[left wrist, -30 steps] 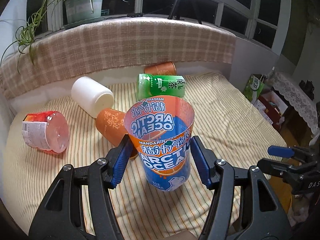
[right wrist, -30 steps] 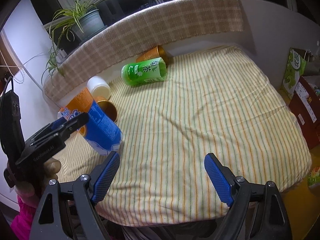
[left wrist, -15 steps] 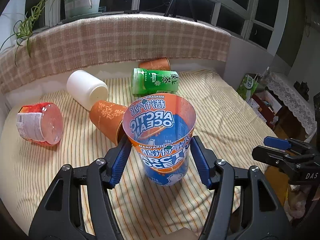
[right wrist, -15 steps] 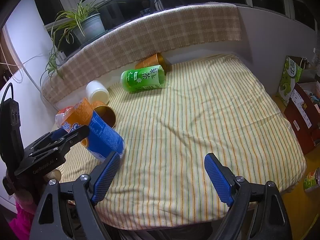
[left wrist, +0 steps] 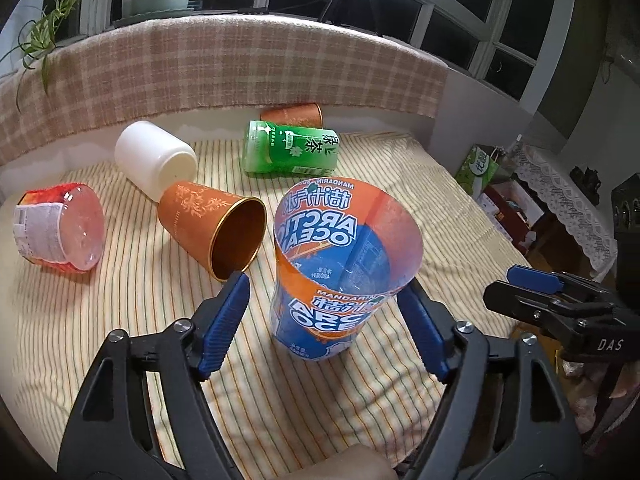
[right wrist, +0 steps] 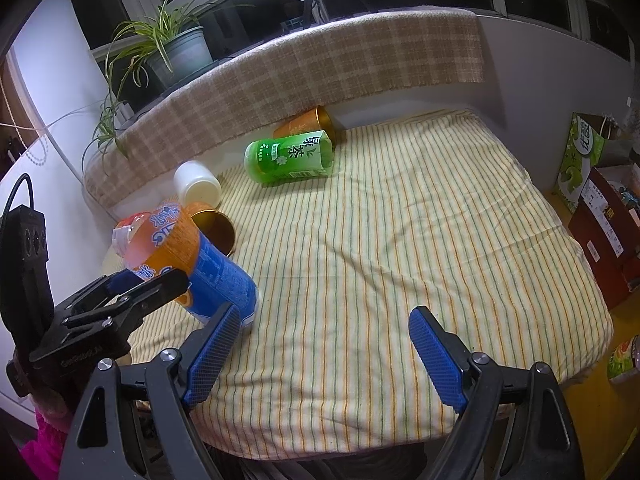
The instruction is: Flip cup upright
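Orange-blue cup [left wrist: 340,280] upright; our left hand-held gripper [left wrist: 324,320] spread, clear of it; soft striped bedding [left wrist: 120,300] could tip it.

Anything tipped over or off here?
Yes. Only the blue-orange cup stands mouth up. Lying on their sides on the striped cloth: two orange cups, green cup, white cup, red cup.

rear copper cup [left wrist: 294,114]: mostly hidden behind green tea cup [left wrist: 291,147] near bed's far edge | red-lidded jar [right wrist: 127,229]: largely hidden behind Arctic Ocean cup [right wrist: 200,264], right wrist view | left gripper [right wrist: 132,292]: far finger hidden there
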`<action>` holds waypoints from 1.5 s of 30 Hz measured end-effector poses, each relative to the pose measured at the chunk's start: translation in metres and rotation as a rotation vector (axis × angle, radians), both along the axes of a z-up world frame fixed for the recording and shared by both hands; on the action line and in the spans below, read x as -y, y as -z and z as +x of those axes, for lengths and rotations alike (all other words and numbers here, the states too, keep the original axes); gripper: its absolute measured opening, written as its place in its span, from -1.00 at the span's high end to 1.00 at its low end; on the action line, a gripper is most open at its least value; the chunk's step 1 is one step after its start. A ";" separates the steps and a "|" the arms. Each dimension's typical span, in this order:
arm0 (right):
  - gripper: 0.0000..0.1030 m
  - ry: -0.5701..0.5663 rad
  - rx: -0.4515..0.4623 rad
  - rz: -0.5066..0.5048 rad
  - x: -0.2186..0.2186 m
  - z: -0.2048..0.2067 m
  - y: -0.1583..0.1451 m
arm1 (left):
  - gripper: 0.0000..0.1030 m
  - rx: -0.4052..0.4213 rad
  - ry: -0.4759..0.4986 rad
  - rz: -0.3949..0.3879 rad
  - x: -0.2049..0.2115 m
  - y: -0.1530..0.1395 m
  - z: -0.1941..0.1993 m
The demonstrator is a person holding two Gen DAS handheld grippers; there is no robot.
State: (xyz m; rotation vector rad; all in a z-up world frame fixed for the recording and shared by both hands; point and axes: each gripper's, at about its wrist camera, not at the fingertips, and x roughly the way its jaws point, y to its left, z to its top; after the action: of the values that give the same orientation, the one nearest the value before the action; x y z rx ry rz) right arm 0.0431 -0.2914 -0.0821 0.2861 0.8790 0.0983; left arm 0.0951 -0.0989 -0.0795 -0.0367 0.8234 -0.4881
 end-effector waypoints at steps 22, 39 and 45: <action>-0.75 0.009 0.082 -0.127 -0.016 -0.006 -0.011 | -0.72 0.036 -0.112 0.014 -0.039 -0.008 -0.028; -0.99 0.047 0.216 -0.218 -0.034 -0.014 -0.019 | -0.98 0.236 -0.272 0.093 -0.058 -0.039 -0.066; -0.99 0.051 0.249 -0.248 -0.043 -0.018 -0.021 | -0.98 0.240 -0.320 0.116 -0.066 -0.038 -0.068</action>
State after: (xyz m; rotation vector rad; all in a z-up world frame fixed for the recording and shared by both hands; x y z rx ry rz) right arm 0.0253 -0.2484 -0.0612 0.0622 0.6277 -0.0227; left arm 0.0272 -0.0331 -0.0411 -0.0018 0.5943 -0.1385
